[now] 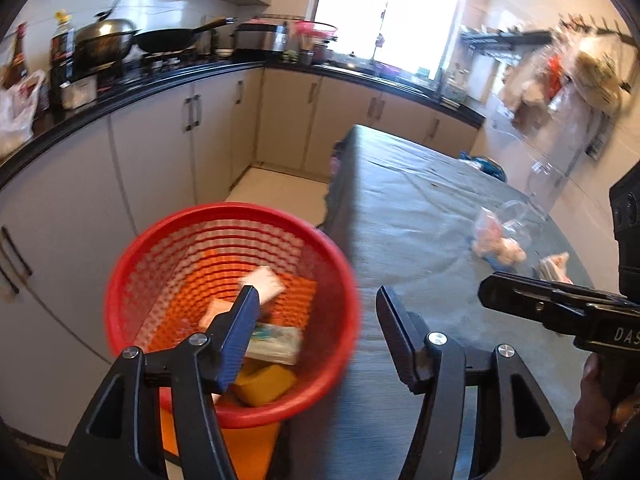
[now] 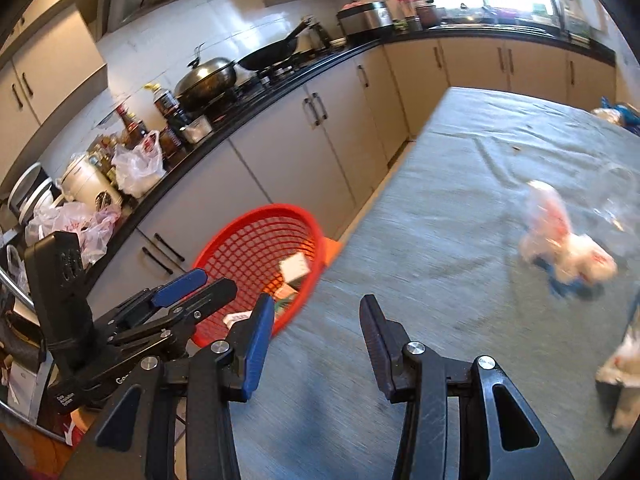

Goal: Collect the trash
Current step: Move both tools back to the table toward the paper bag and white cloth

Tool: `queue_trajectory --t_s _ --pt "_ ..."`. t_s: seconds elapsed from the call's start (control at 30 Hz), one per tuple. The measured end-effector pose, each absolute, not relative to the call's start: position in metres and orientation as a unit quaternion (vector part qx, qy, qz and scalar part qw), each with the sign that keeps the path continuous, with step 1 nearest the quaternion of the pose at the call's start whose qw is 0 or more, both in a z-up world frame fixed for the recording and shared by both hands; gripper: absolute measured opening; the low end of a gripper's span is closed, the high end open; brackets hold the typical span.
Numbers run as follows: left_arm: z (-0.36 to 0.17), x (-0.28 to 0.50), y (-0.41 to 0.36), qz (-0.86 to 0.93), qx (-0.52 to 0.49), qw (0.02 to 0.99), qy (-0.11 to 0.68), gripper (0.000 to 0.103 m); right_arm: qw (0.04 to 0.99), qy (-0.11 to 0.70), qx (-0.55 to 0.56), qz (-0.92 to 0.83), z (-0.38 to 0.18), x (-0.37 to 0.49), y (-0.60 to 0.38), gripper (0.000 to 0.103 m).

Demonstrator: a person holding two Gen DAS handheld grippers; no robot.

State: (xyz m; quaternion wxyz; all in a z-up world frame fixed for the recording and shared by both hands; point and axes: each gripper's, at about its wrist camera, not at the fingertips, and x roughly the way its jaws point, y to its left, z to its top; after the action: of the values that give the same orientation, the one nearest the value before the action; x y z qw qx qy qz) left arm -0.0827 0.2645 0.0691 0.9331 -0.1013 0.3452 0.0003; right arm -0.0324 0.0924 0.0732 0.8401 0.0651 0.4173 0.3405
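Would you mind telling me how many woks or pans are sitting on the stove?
2: a steel wok with its lid on, and beside it, toward the window, a black pan. Others may be hidden.

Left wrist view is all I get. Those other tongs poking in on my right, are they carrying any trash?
Observer: No. The right tongs stand open with nothing between them, over the grey tablecloth.
Operator: What sits on the counter beyond my left edge?
Observer: A white rice cooker, with plastic bags beside it.
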Motion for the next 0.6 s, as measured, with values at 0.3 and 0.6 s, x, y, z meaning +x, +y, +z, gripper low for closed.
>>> queue_trajectory --t_s 0.3,0.6 --pt "0.052 -0.067 0.173 -0.062 -0.052 0.924 0.373 0.060 0.857 0.407 0.105 0.298 0.070 -0.041 0.011 0.049" --pt "0.041 -0.064 0.111 -0.104 -0.011 0.917 0.384 0.065 0.888 0.376 0.149 0.220 0.076 -0.060 -0.089 0.057"
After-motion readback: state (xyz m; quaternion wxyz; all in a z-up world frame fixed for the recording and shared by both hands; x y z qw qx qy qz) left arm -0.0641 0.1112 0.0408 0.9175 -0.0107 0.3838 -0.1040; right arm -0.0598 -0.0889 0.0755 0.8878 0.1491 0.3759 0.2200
